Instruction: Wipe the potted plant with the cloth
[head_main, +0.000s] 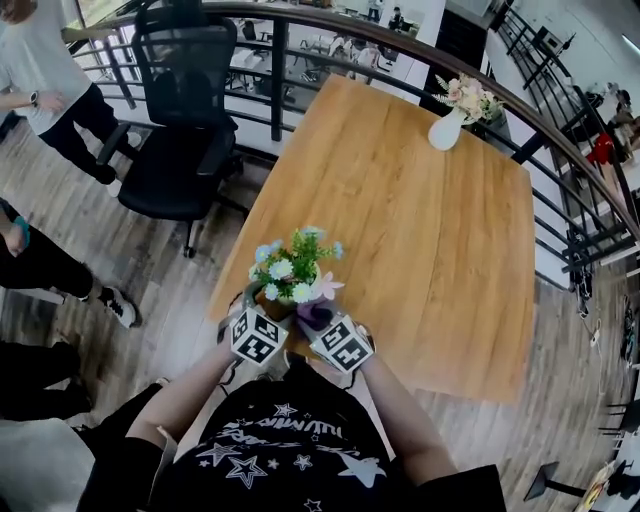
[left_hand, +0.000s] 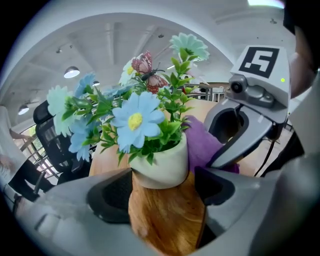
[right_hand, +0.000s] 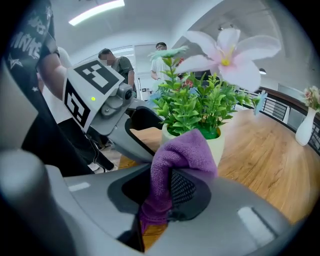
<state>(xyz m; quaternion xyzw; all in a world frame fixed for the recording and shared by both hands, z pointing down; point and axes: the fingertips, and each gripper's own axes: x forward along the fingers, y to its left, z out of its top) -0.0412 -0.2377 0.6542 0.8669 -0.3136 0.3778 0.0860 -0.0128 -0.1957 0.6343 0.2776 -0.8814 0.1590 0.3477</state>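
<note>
Left gripper view puts the small potted plant (left_hand: 160, 162), a cream-white cup on a rounded wooden base, right between the jaws of your left gripper (left_hand: 165, 197). The jaws stand wide and are closed on that wooden base, with the blue and mint fabric flowers (left_hand: 135, 119) fanning out beyond the fingertips. Your right gripper (right_hand: 167, 195) sits just beside it, jaws nearly together and pinching the soft purple microfibre cloth (right_hand: 182, 150). The free fold of the cloth bulges ahead of the fingertips and lies against the cream rim. Both grippers hang over the near edge of the pale wooden worktop (head_main: 420, 250). I judge the pot light and rigid but top-heavy, and its smooth sides could slip or twist in a two-point hold. That makes the low grip on the wood the right place, since it leaves rim and foliage open. The stems and petals look like thin plastic and fabric that bend and spring back, so press lightly and stroke outward. The cloth is limp, and only the bunched fold nearest your fingertips will push with any firmness.
</note>
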